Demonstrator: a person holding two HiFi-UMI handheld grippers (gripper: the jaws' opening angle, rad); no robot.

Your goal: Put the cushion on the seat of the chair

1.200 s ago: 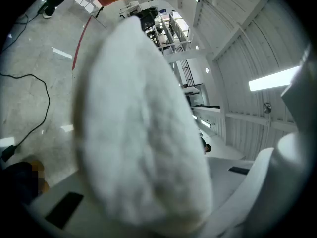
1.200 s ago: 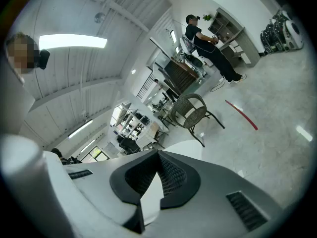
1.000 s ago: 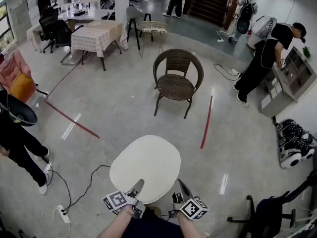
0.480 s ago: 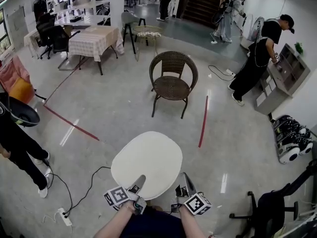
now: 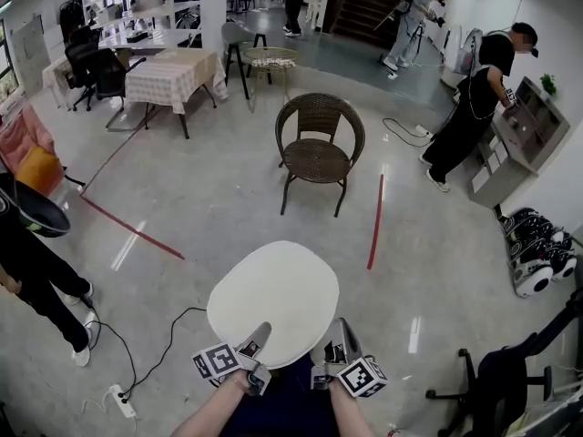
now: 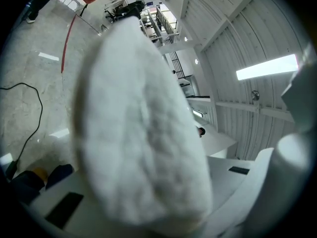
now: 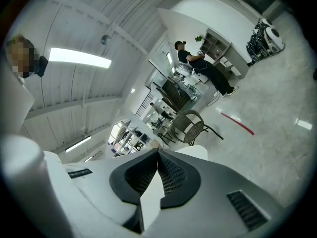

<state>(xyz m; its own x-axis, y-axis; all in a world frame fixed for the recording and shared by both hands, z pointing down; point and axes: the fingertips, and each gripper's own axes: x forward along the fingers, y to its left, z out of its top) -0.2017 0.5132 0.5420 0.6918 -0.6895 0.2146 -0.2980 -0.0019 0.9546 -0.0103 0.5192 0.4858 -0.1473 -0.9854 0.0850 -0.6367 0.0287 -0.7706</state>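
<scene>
Cushion (image 5: 273, 303), one only, white and nearly round, is held flat over the floor by its near edge. The left gripper (image 5: 258, 337) and the right gripper (image 5: 337, 331) both pinch that rim. One brown wicker chair (image 5: 319, 157) stands straight ahead, well apart, with its open front toward the cushion. I judge both hands equally near.

White oval cushion (image 5: 273, 303), soft and fuzzy, held roughly level in mid-air, near edge pinched in left tool (image 5: 258, 337) and right tool (image 5: 338, 333). Brown wicker chair (image 5: 319, 148) with rounded back and thin dark legs, upright on the floor, seat facing the cushion, well apart beyond its far edge.
</scene>
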